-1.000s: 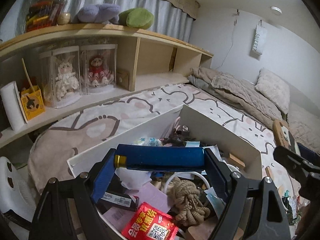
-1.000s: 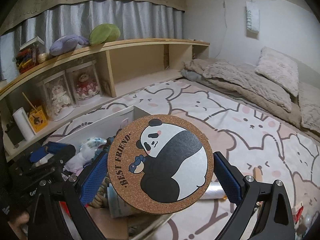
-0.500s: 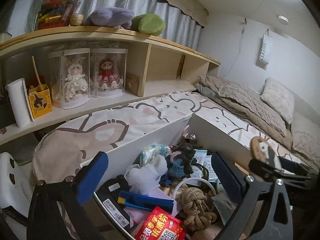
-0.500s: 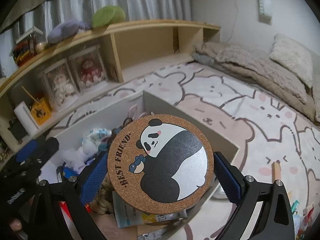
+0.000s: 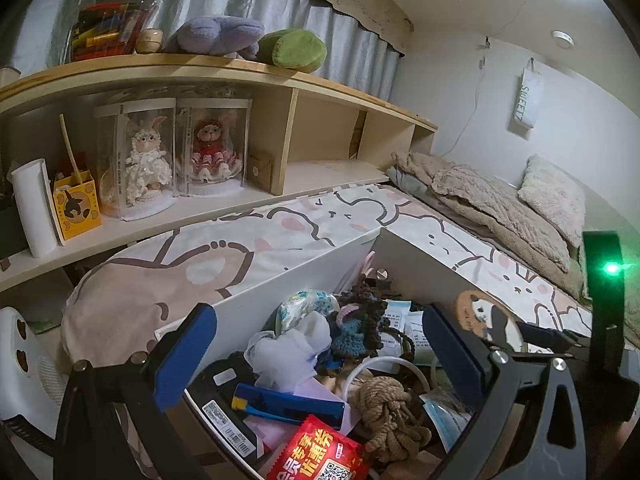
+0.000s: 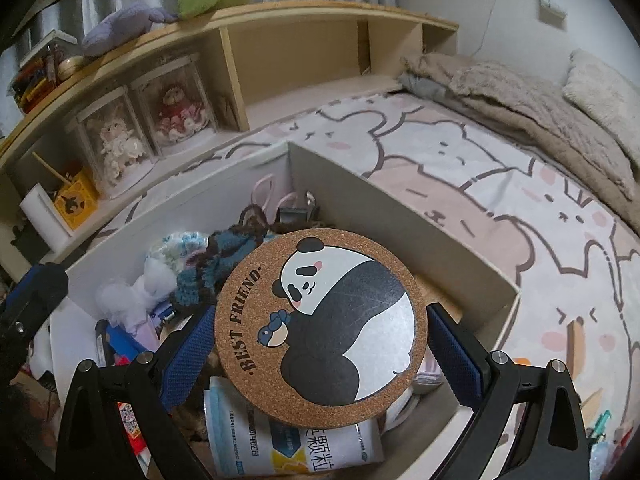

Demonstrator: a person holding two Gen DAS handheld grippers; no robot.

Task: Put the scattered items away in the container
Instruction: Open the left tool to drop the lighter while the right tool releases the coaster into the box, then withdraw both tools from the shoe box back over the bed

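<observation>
- Two grippers over one white open box on a bunny-print bedspread.
- Left gripper: jaws spread wide after opening within the last second, nothing between the blue pads, poised above the box's clutter.
- Directly below it in the box: a blue cylindrical tube lying flat, gold-coloured end toward the left, beside a knotted rope bundle and a red printed packet.
- Also in the box: a white fluffy item, a dark crocheted piece, white sachets.
- Right gripper: clamped on a round cork panda coaster lettered "BEST FRIEND", pads pressing its left and right edges, face tilted toward the camera.
- Coaster held above the box's interior, over a white printed pouch, not touching the contents.
- Behind the bed: a wooden shelf with two boxed dolls and plush toys on top.
</observation>
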